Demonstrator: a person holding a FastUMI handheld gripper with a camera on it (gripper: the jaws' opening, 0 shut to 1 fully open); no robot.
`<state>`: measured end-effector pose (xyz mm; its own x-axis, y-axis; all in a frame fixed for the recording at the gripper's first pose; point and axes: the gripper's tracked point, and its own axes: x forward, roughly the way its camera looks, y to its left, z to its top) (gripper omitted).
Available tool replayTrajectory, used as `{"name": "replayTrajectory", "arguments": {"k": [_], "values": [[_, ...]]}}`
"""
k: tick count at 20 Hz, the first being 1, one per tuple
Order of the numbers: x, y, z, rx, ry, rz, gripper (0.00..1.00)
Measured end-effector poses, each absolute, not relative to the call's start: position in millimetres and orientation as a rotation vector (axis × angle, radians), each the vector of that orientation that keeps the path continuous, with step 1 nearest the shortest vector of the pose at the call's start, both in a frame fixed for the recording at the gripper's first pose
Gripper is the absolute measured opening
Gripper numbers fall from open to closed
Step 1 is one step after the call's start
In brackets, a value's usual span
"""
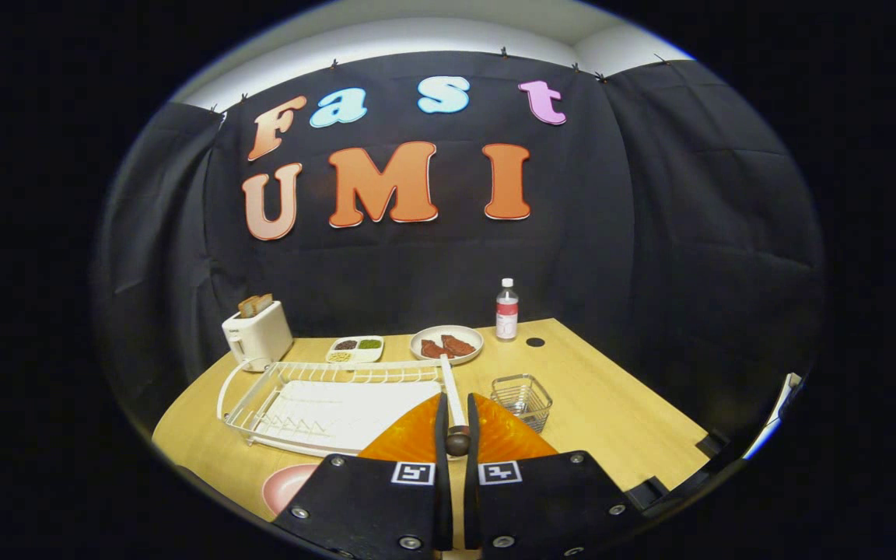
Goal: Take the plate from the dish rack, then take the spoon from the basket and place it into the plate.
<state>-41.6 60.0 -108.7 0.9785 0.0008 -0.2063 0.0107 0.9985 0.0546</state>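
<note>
My gripper (456,404) is shut on the spoon (449,385), a slim white stick with a dark rounded end pinched between the fingers. Its white length points up and away beyond the fingertips. I hold it above the table (619,412), over the right end of the white dish rack (323,408), which stands just ahead on the left with no plate in it. The pink plate (286,486) lies flat on the table to the left of the fingers, nearer than the rack and partly hidden by the left finger. The small wire basket (522,398) stands just right of the fingertips.
At the back of the table stand a white toaster (258,334) with bread in it, a small divided dish (355,349), a plate of reddish food (446,344) and a clear bottle (506,309). Bare wood stretches right of the basket.
</note>
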Motion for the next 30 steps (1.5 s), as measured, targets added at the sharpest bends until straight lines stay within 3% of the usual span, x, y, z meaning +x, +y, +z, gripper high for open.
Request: {"name": "replayTrajectory", "arguments": {"k": [12,22,27,30], "values": [[-77,193,-169,0.068,0.276,0.202,0.06],[-88,216,-217,0.032,0.291,0.252,0.06],[-100,204,-236,0.066,0.377,0.229,0.20],[-100,194,-234,0.055,0.394,0.217,0.55]]}}
